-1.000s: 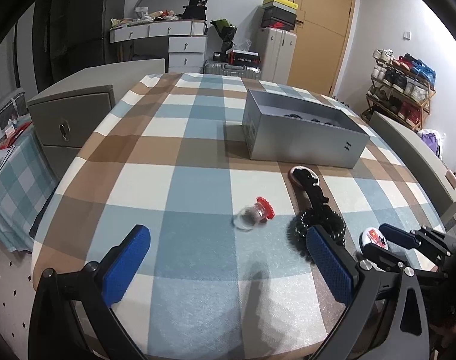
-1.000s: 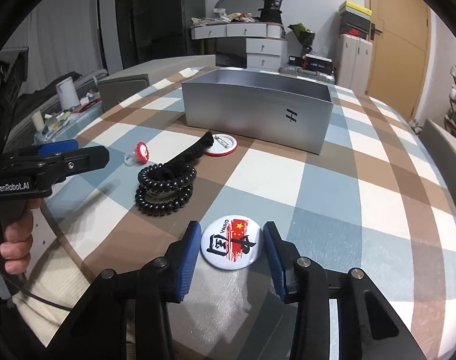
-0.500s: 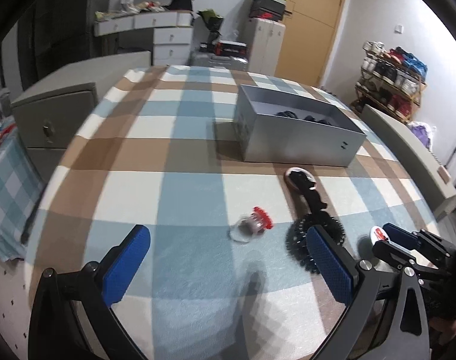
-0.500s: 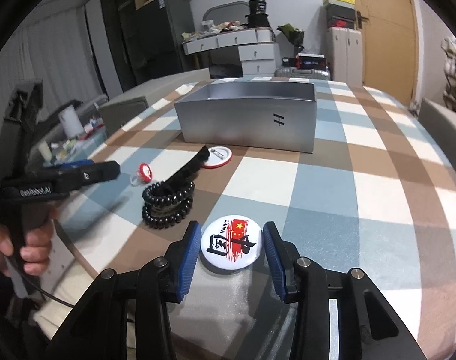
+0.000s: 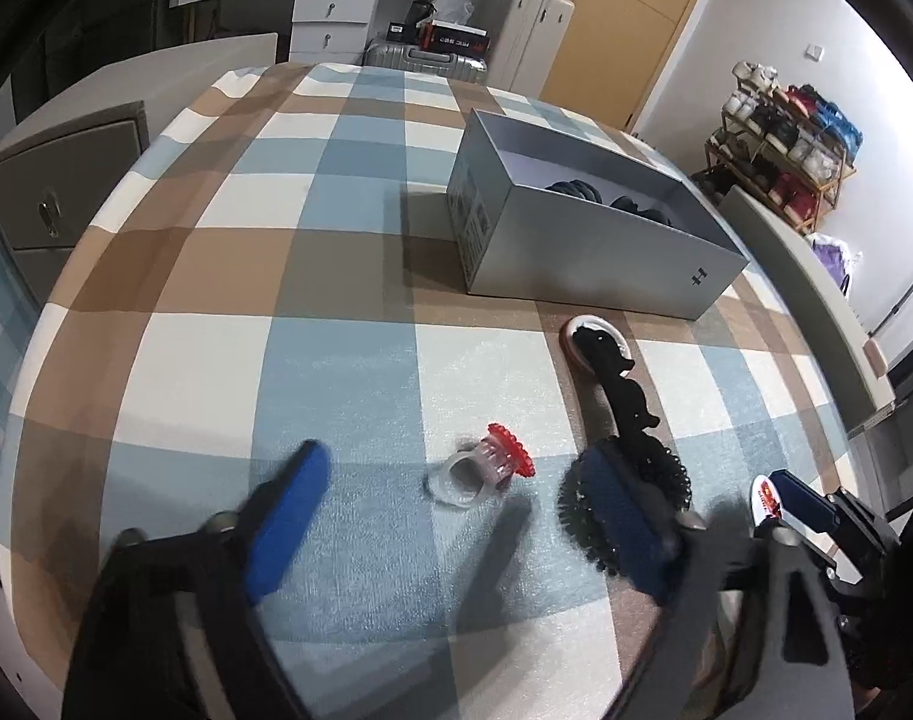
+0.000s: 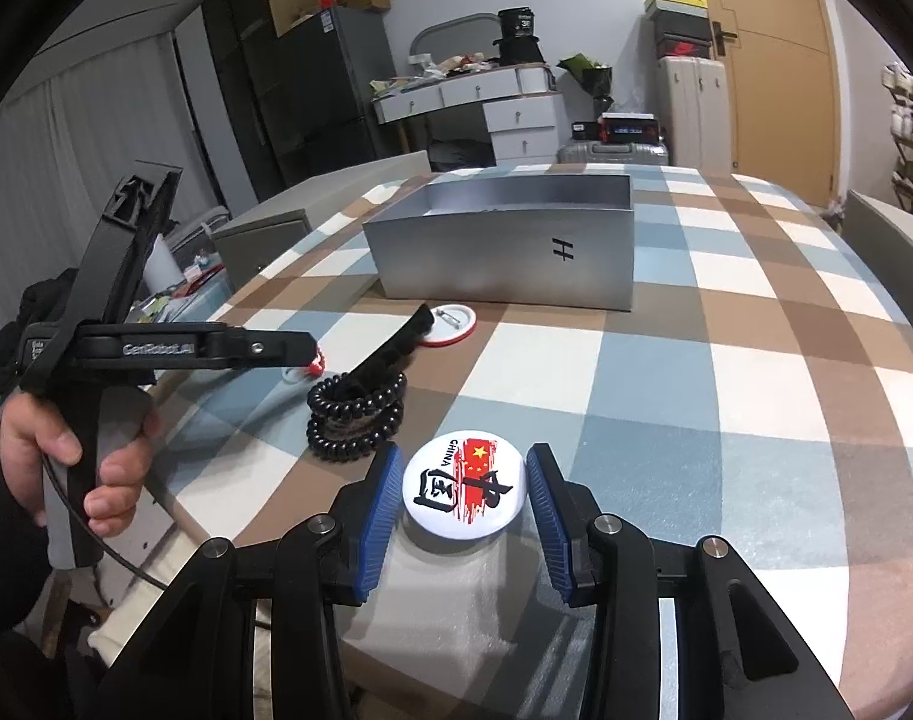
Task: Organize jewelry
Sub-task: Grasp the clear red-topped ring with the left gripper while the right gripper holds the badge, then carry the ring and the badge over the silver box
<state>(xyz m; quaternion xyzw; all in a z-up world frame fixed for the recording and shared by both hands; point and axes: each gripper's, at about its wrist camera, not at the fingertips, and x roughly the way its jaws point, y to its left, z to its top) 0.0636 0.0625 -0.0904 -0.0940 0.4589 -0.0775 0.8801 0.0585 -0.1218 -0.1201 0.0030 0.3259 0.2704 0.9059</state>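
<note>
A clear ring with a red top lies on the checked tablecloth. My left gripper straddles the ring and its jaws are closing, the blue pads still apart from it. My right gripper is shut on a white round badge printed in red and black, held near the table's front edge. From the right wrist view, the left gripper hides most of the ring. The right gripper and its badge also show in the left wrist view.
A black coil hair tie lies right of the ring, partly behind my left gripper's right finger. A black bow strip runs from it onto a red-rimmed badge. Behind stands an open grey box holding dark items. A hand grips the left handle.
My left gripper has tipped down and come closer to the ring, and its jaws have narrowed around it. The right gripper still holds the badge, with its view rolled a little.
</note>
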